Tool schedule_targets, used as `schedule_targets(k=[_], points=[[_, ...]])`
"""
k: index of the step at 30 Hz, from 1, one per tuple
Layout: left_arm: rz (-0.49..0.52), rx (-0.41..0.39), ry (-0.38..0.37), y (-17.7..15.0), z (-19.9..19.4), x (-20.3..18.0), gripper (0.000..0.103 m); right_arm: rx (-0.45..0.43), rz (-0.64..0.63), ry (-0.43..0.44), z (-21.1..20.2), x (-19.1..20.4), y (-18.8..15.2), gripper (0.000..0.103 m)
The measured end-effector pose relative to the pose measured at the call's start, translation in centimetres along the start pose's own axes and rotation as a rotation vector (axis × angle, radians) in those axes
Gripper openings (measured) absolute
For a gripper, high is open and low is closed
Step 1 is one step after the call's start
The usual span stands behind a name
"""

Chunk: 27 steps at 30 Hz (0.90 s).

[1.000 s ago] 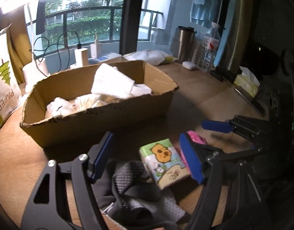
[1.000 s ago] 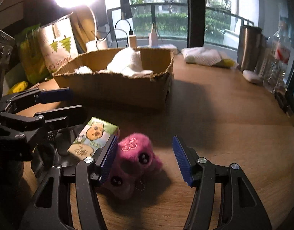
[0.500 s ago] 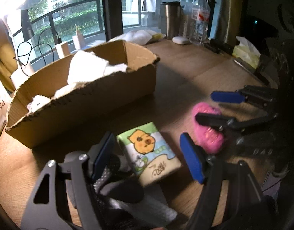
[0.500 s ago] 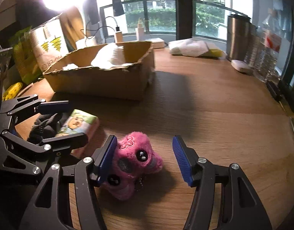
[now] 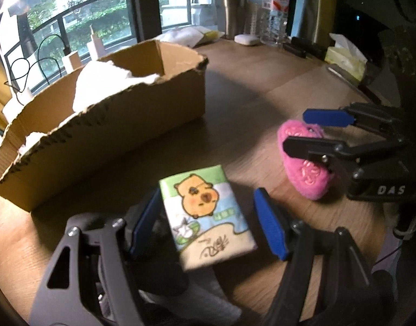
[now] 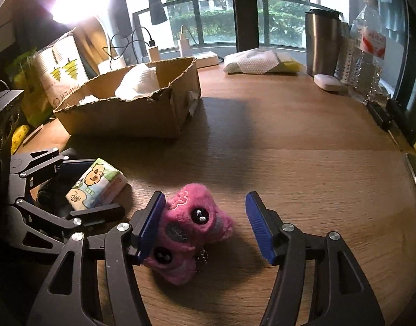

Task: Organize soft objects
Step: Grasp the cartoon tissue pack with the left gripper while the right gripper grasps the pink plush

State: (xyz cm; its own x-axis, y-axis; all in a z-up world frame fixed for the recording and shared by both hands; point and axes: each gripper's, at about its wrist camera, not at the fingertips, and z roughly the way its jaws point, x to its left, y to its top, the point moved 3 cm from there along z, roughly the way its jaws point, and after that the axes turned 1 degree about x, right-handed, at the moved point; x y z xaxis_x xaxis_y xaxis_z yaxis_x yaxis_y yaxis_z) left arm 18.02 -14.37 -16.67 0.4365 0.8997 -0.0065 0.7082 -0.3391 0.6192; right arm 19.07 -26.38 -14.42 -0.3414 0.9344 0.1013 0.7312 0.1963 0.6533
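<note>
A tissue pack (image 5: 205,217) printed with a cartoon capybara lies on the wooden table, partly on a dark grey cloth (image 5: 167,279). My left gripper (image 5: 206,194) straddles the pack; its jaws are closing, and the right pad still stands clear of it. A pink plush toy (image 6: 191,225) lies between the jaws of my right gripper (image 6: 205,198), which are opening. The left pad rests against the fur and the right pad is well off it. A torn cardboard box (image 5: 113,135) behind them holds white soft items (image 5: 99,81).
A steel mug (image 6: 321,43), a water bottle (image 6: 370,54) and a white wipes pack (image 6: 256,62) stand along the far edge by the window. A paper bag (image 6: 61,70) is left of the box, and a tissue box (image 5: 346,57) is at the right.
My left gripper has moved off the dark cloth and down over the tissue pack, which now lies between its jaws. The right gripper stays around the pink plush, shifted a little.
</note>
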Motion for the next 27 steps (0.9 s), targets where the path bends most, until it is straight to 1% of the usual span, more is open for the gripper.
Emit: schedule_targets(k=[1,2,5,6,7,9,13,19,27], points=[[0.003,-0.011,-0.004,0.1,-0.2,-0.1,0.063,0.001,-0.001,0.002,0.0,0.0,0.0,0.065],[0.008,-0.015,0.000,0.1,-0.3,-0.1,0.054,0.001,-0.003,0.004,0.0,0.1,0.0,0.065],[0.019,-0.017,-0.005,0.1,-0.4,-0.3,0.048,-0.005,-0.033,-0.007,0.0,0.6,-0.2,0.064],[0.022,-0.017,-0.007,0.1,-0.5,-0.3,0.048,-0.014,-0.042,-0.014,-0.1,0.8,-0.2,0.061],[0.024,-0.019,-0.010,0.0,-0.6,-0.3,0.048,-0.022,-0.054,-0.023,-0.2,1.0,-0.2,0.055],[0.023,-0.023,-0.017,-0.1,-0.9,-0.3,0.048,-0.029,-0.080,-0.027,-0.2,1.5,-0.3,0.047],[0.004,-0.045,-0.029,0.0,-1.8,0.1,0.048,-0.034,-0.090,-0.024,-0.2,1.5,-0.2,0.042],[-0.019,-0.097,-0.043,0.6,-3.5,0.7,0.048,-0.054,-0.096,-0.001,-0.5,1.5,-0.1,0.037],[-0.053,-0.154,-0.045,1.4,-5.4,2.2,0.048,-0.060,-0.097,0.018,-0.6,1.7,0.3,0.036]])
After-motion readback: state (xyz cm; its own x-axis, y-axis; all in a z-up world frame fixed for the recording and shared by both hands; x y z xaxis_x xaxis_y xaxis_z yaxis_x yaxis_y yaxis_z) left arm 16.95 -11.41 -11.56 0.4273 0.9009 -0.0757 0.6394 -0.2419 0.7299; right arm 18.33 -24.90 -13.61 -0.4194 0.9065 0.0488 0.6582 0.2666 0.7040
